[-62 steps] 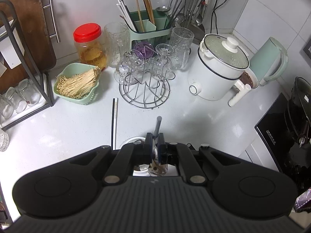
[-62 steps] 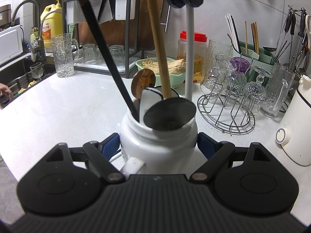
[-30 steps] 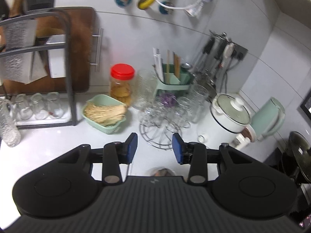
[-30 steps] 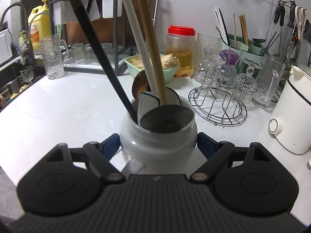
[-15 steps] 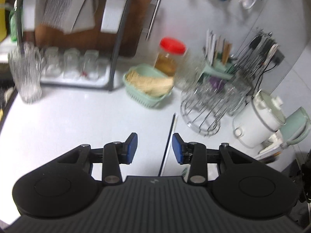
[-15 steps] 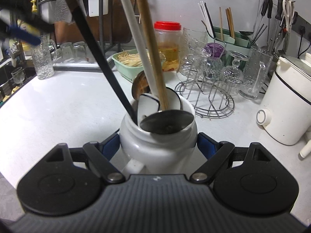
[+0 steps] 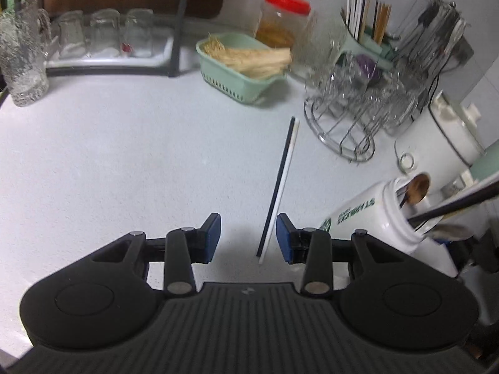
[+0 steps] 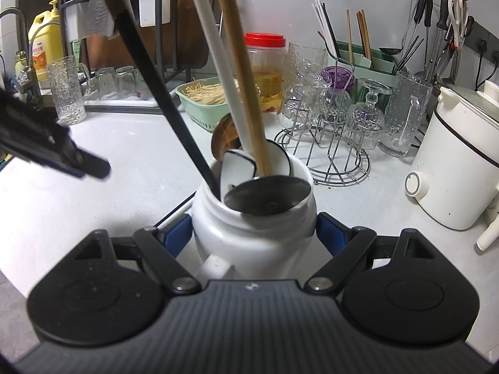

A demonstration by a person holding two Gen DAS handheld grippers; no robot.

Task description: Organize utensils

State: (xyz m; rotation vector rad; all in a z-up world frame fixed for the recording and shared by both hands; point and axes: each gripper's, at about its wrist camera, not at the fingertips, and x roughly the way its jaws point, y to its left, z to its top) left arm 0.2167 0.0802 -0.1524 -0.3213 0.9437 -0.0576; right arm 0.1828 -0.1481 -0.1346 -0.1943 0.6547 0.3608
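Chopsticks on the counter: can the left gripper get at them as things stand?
Probably yes. The chopsticks lie alone on bare counter, their near end between the open left gripper fingers; the mug stands aside.

Two chopsticks [image 7: 280, 184] lying loose, one white jar [image 8: 252, 227] with three long handles, one red-lidded jar [image 8: 266, 71], one green basket [image 8: 199, 99], one wire glass rack [image 8: 330, 143], one white cooker [image 8: 455, 168], one yellow bottle [image 8: 43, 50].

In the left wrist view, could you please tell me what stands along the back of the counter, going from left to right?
Glass mug → upturned glasses → green basket → red-lidded jar → chopstick holder → hanging utensils.
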